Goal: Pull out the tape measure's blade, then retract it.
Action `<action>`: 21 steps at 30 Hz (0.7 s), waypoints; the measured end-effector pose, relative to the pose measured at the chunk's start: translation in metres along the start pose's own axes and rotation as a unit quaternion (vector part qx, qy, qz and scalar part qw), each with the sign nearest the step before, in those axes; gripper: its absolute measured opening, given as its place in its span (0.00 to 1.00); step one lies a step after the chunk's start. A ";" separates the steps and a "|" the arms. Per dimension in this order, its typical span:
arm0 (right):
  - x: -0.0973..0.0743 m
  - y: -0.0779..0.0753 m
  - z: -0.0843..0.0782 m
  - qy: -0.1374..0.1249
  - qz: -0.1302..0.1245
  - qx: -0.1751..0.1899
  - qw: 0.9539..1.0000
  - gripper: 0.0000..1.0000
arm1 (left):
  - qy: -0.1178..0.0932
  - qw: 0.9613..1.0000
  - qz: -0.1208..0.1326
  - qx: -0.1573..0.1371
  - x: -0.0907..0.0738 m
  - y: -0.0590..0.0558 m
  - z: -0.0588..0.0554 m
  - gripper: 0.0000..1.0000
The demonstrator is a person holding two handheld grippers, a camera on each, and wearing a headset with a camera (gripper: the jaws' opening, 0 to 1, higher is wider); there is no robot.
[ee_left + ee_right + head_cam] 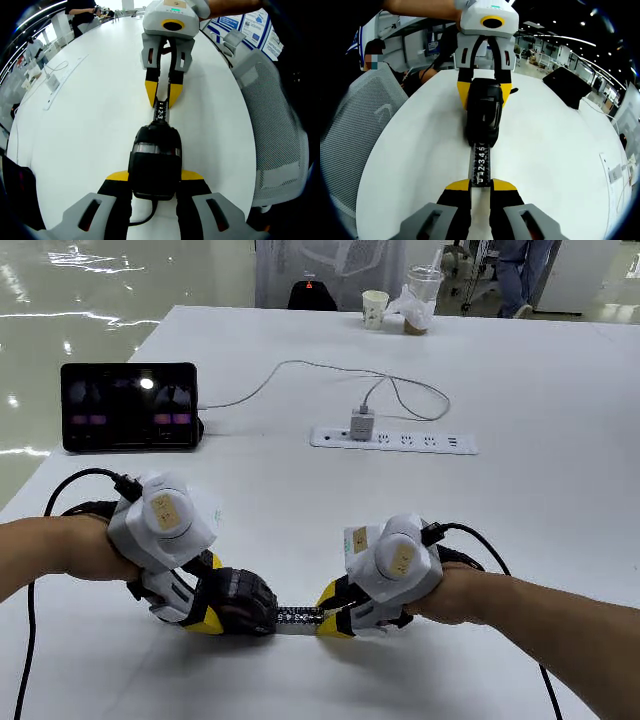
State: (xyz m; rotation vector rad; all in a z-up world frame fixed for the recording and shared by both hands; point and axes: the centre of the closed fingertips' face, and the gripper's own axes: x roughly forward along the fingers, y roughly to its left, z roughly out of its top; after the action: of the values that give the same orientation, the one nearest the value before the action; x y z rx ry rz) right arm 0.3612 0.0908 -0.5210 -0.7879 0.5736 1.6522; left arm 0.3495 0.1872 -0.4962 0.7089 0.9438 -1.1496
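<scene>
Left gripper [155, 176] clamps the tape measure case [154, 155]; right gripper [481, 186] pinches its blade [481, 165].
Blade runs straight between them over the table [500, 500], barely out; the pull should go rightward along it.

Left hand-held gripper [210, 592] clamped, right hand-held gripper [331, 612] pinched, tips facing

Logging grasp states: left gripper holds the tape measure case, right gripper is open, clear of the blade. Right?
No. The right gripper is shut on the blade, as the right gripper view shows. The left gripper does hold the tape measure case.
</scene>
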 end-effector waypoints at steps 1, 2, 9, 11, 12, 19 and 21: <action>-0.001 0.000 0.000 0.000 0.000 0.001 1.000 0.10 | 0.000 1.000 0.000 0.000 0.000 0.000 0.000 0.28; -0.002 0.000 -0.001 0.000 0.001 0.001 1.000 0.10 | 0.000 1.000 0.000 0.000 0.000 0.000 0.000 0.28; -0.007 0.001 -0.006 0.000 0.002 0.001 1.000 0.10 | 0.001 1.000 0.001 0.000 -0.001 0.000 0.000 0.28; -0.008 0.001 -0.008 0.000 0.003 0.002 1.000 0.10 | 0.001 1.000 0.001 0.000 -0.001 0.000 0.000 0.28; -0.009 0.001 -0.009 0.000 0.003 0.004 1.000 0.10 | 0.001 1.000 0.001 0.000 -0.001 0.000 0.001 0.28; -0.016 0.001 -0.016 0.003 0.002 0.008 1.000 0.10 | 0.000 1.000 0.000 -0.002 -0.001 0.000 0.001 0.28; -0.017 0.001 -0.018 0.004 0.001 0.004 1.000 0.10 | 0.001 1.000 0.000 -0.002 -0.001 0.000 0.001 0.28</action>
State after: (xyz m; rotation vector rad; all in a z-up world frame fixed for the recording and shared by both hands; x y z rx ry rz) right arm 0.3656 0.0662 -0.5200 -0.7883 0.5872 1.6481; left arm 0.3500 0.1864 -0.4951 0.7067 0.9465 -1.1466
